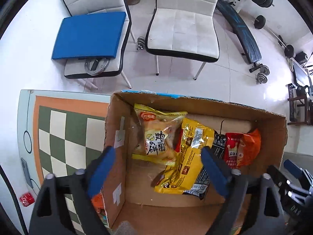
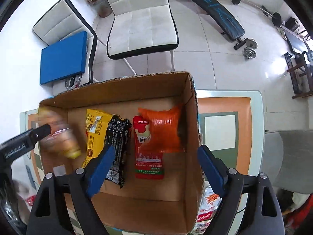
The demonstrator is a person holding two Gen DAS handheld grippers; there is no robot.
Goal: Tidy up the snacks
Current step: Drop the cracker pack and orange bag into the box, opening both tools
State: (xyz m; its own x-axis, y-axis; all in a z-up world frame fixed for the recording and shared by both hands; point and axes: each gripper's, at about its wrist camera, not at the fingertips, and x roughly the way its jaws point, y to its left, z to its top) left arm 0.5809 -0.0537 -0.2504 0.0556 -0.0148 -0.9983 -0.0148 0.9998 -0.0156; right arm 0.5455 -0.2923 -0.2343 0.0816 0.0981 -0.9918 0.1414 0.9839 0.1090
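my left tongs (image 1: 156,164) hang spread wide and empty over the cardboard box (image 1: 117,137). inside it, from the left wall: a pale yellow cake bag (image 1: 156,135), a yellow-and-black packet (image 1: 191,156), then a red-orange pouch (image 1: 242,146). my right tongs (image 2: 154,162) also gape empty above it.

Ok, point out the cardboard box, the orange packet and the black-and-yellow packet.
cardboard box (image 2: 125,92): right wrist view, on its bare far inner wall.
orange packet (image 2: 164,129): right wrist view, on the middle of its face.
black-and-yellow packet (image 2: 115,137): right wrist view, on its black part.
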